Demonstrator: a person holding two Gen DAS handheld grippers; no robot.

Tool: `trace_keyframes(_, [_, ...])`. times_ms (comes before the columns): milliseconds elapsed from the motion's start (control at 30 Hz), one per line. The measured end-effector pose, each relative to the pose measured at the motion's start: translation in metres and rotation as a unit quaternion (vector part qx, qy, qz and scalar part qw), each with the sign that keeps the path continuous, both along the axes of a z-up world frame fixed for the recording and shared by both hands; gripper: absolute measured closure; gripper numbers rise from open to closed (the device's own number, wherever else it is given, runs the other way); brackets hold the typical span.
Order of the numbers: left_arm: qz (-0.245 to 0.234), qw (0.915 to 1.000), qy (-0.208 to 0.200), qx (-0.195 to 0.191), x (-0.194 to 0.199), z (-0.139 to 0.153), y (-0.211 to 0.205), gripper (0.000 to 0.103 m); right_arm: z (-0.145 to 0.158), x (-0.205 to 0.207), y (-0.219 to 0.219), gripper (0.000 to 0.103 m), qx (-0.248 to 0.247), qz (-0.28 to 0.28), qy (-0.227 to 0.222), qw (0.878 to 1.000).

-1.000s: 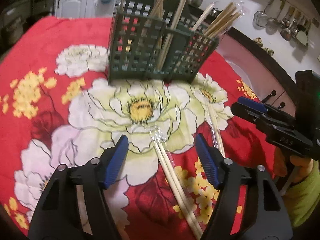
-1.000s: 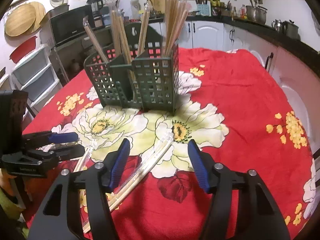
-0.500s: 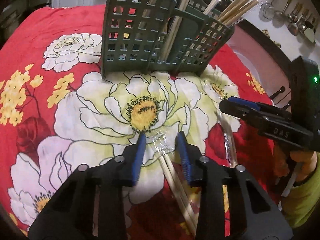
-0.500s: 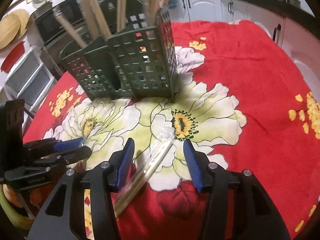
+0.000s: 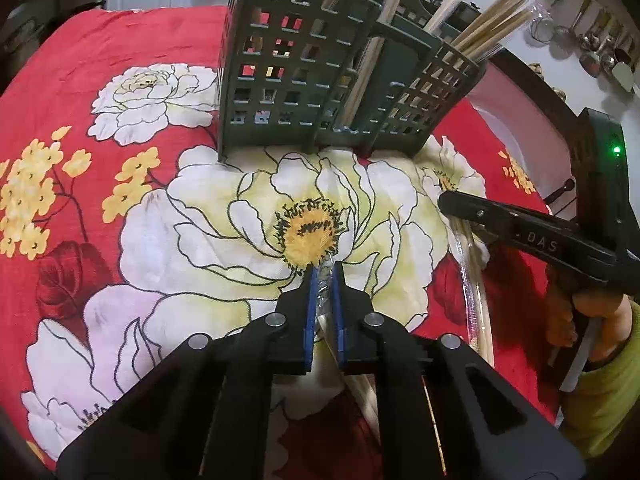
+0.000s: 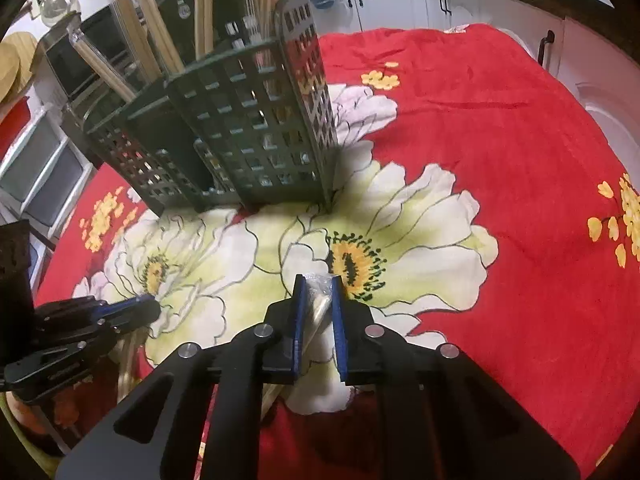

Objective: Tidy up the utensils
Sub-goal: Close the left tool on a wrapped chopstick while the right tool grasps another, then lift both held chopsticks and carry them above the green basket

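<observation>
A dark green lattice utensil holder (image 5: 300,80) (image 6: 248,132) stands on the red flowered tablecloth with several wrapped chopstick pairs (image 5: 492,20) upright in it. My left gripper (image 5: 325,268) is shut on the tip of a plastic-wrapped chopstick pair (image 5: 325,300) lying on the cloth. My right gripper (image 6: 317,280) has its jaws closing, and its pads press on a second wrapped chopstick pair (image 6: 320,304). Each gripper shows in the other's view: the right gripper (image 5: 444,200) at the right edge, the left gripper (image 6: 154,306) at the lower left.
The tablecloth (image 5: 120,60) covers a round table, with red cloth to the right (image 6: 500,120). A hand in a green sleeve (image 5: 592,320) holds the right gripper. Kitchen cabinets (image 6: 392,4) and hanging utensils (image 5: 600,48) lie beyond the table's edge.
Both grippers moved forward and down toward the holder. Their jaws closed from wide open onto the tips of the two wrapped chopstick pairs.
</observation>
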State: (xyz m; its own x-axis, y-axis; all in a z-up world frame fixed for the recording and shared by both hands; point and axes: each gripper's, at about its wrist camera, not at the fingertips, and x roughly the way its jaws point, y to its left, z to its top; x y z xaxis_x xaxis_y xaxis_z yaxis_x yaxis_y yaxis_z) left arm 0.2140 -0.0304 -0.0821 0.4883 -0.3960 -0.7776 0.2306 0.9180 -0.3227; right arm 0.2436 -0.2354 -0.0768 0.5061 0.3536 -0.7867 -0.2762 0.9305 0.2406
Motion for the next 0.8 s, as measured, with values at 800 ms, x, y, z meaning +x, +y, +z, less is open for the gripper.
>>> trace_keyframes(800, [-0.034,0.9890,-0.143,-0.021,-0.028,0.111,-0.017,0.101,0.117,-0.070,0.000,0.095,0.027,0.061,-0.177,0.982])
